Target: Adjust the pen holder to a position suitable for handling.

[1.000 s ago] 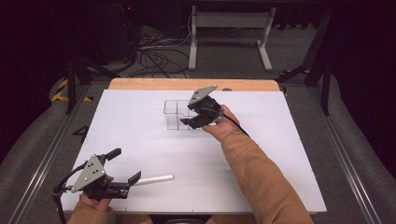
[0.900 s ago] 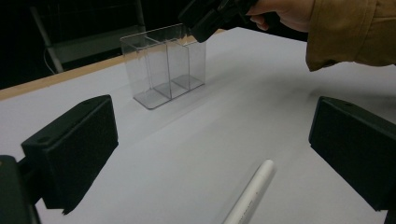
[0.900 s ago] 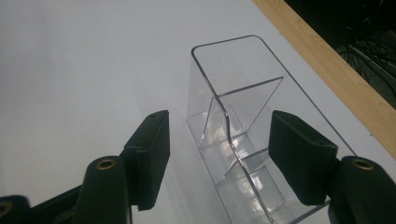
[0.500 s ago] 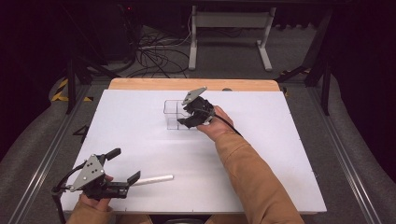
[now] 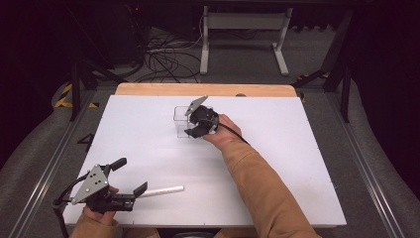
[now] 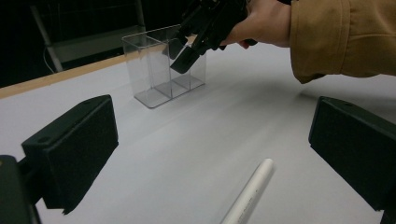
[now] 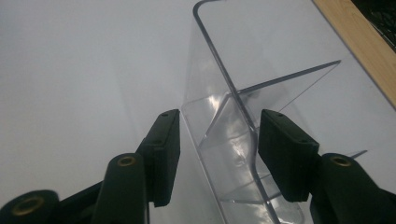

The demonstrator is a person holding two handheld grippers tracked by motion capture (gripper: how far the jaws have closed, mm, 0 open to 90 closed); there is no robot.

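Jaws of the right gripper (image 5: pixel 194 130) are standing about half open and have just been closing, one pad outside the near wall of the clear divided box (image 5: pixel 184 120) and the other inside a compartment; they are not yet pressing on the plastic, as far as the right gripper view is showing. Compared with a second ago that hand is sitting lower and closer over the box, so I judge it is settling in for a grip on the wall, either to steady the box or to lift it.

Going down in size: the white desk (image 5: pixel 307 163) is carrying everything, with a wooden strip along its far edge. The box is standing upright near the far edge, about midway along it. Down by the near edge, left of centre, a white tube (image 5: pixel 161 191) is lying flat. The left gripper (image 5: pixel 130 197) is waiting just beside the tube's left end, jaws spread wide and holding nothing, the tube lying ahead between them without touching.

With the box nearly secured, I expect the tube is the piece meant to go into it.
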